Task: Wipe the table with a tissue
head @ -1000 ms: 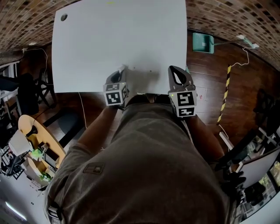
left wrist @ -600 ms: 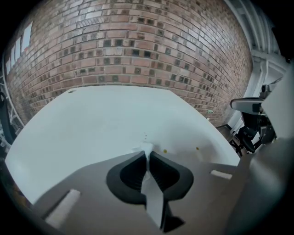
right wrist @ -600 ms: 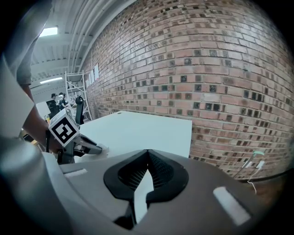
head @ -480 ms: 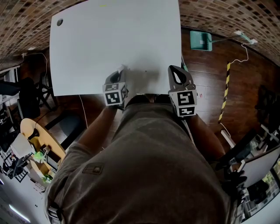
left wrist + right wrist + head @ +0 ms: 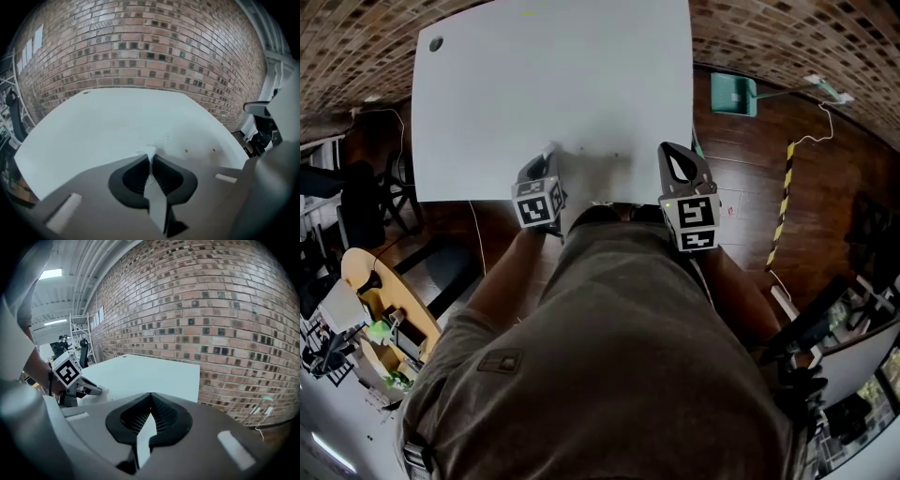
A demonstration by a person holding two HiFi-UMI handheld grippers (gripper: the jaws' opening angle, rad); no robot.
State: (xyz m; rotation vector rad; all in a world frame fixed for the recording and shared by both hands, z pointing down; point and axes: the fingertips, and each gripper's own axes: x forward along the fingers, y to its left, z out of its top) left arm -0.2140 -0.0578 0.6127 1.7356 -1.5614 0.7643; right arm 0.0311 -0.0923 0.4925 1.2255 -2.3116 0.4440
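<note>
The grey left hand-held gripper [image 5: 547,155] has its jaws pressed together on one small white crumpled tissue [image 5: 548,148]. The tissue pokes out just past the tips and lies against the white rectangular table top [image 5: 553,84] near its close edge. Only the left gripper view shows the pinch itself: there the tissue [image 5: 148,153] is a single tuft at the tips of the left gripper [image 5: 151,160]. Two small yellowish specks [image 5: 186,151] lie on the table [image 5: 93,126] just ahead of it and to its right, and finer dots beside them are too small to count. One round hole [image 5: 437,43] sits far ahead and left of this gripper, at the table's far corner. The grey right hand-held gripper [image 5: 675,155], the second of the two, hangs beside the left one, well apart from the tissue. In its own view the right gripper [image 5: 151,397] is closed tip to tip on nothing, with the left gripper [image 5: 89,389] off to its left
</note>
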